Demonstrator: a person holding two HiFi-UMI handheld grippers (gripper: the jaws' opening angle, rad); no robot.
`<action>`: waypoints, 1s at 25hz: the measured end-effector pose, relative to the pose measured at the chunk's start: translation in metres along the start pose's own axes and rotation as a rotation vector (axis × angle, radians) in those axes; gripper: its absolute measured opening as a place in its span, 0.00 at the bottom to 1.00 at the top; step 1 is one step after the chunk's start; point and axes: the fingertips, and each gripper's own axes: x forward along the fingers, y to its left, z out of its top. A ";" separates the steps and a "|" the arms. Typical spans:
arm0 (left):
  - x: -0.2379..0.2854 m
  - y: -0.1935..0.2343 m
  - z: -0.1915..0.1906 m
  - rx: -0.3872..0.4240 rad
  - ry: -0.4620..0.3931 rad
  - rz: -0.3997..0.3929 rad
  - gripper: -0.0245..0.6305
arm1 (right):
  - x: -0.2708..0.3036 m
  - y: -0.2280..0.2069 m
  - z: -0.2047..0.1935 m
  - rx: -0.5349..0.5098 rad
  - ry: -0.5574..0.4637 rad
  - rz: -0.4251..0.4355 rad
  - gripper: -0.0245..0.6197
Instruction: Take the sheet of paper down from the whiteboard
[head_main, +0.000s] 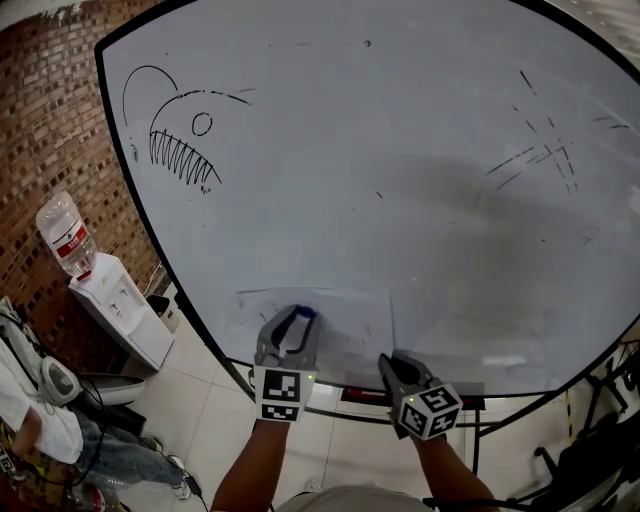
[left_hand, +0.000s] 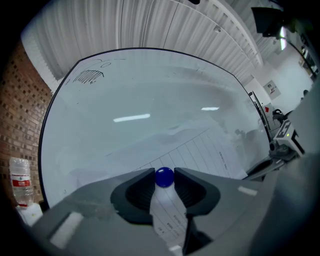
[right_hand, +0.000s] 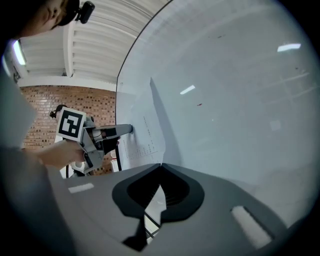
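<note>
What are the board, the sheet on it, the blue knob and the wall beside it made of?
Board: glossy white, seemingly a coated panel; it mirrors light. Sheet: thin printed paper, one edge lifting. Knob: shiny blue, probably a plastic magnet. Wall: red brick, joints visible.

left gripper (head_main: 298, 320) level, fingers clamping blue knob (left_hand: 164, 177); right gripper (head_main: 386, 361) level, fingers shut on sheet of paper (right_hand: 142, 135).

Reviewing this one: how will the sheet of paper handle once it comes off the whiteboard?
Probably floppy: the sheet of paper bows off the whiteboard where the right gripper pinches its corner. Likely very light, since one small blue magnet, gripped by the left gripper, seems to hold it up. It may tear if yanked while pinned.
</note>
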 end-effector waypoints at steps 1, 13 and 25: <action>0.000 0.000 0.000 -0.011 -0.001 -0.004 0.23 | -0.001 0.000 0.001 -0.001 -0.004 0.003 0.05; -0.024 -0.018 -0.015 -0.176 0.023 -0.079 0.23 | -0.034 -0.021 -0.006 0.008 -0.003 -0.040 0.05; -0.095 -0.018 -0.090 -0.328 0.120 -0.038 0.23 | -0.098 -0.051 -0.014 -0.068 0.005 -0.140 0.05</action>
